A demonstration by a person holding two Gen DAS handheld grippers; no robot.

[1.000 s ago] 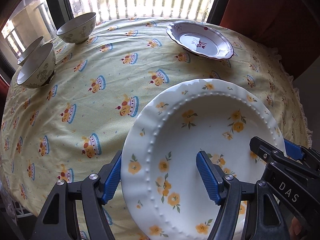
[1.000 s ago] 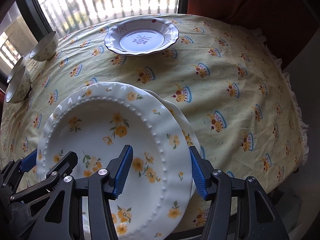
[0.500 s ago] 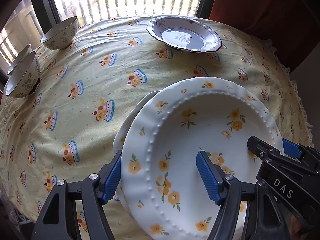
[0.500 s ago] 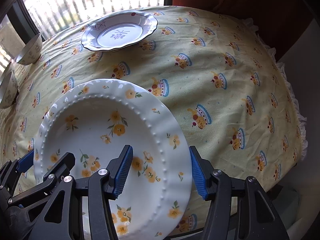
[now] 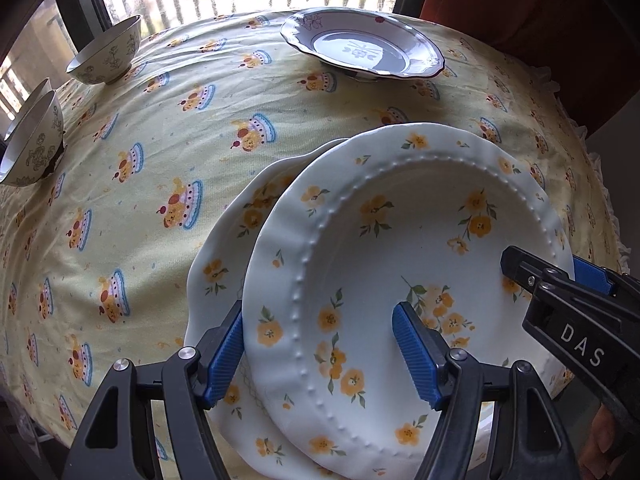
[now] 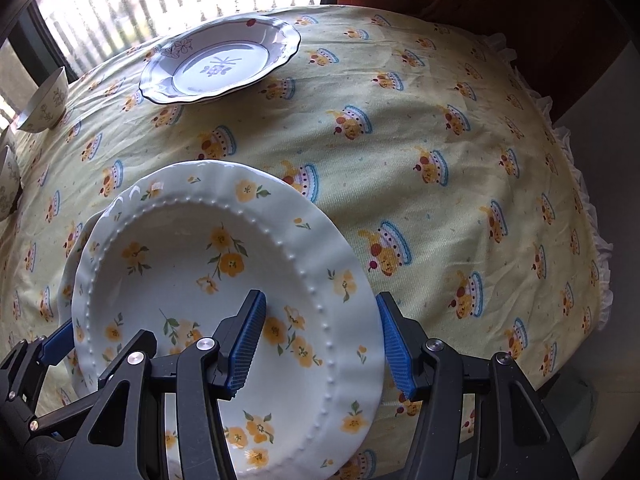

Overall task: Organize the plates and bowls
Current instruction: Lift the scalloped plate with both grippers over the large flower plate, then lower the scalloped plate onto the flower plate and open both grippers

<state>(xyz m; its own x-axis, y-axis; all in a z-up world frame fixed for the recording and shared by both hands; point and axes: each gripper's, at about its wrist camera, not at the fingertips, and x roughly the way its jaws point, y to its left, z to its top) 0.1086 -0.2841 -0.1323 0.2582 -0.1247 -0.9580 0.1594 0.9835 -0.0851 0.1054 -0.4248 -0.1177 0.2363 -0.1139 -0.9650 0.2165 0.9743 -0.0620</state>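
Since earlier: carried plate [image 5: 400,264] now overlaps matching plate [image 5: 224,248] | left gripper [image 5: 320,352], right gripper [image 6: 320,344] each clamp opposite rims | target directly beneath, offset leftward

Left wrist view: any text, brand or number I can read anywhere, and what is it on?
"DAS": white capitals on the black body of the right tool, seen at the right edge of the left wrist view.
Nothing else readable: the white yellow-flowered plate, the purple-patterned scalloped plate and the yellow cake-print tablecloth carry only pictures.
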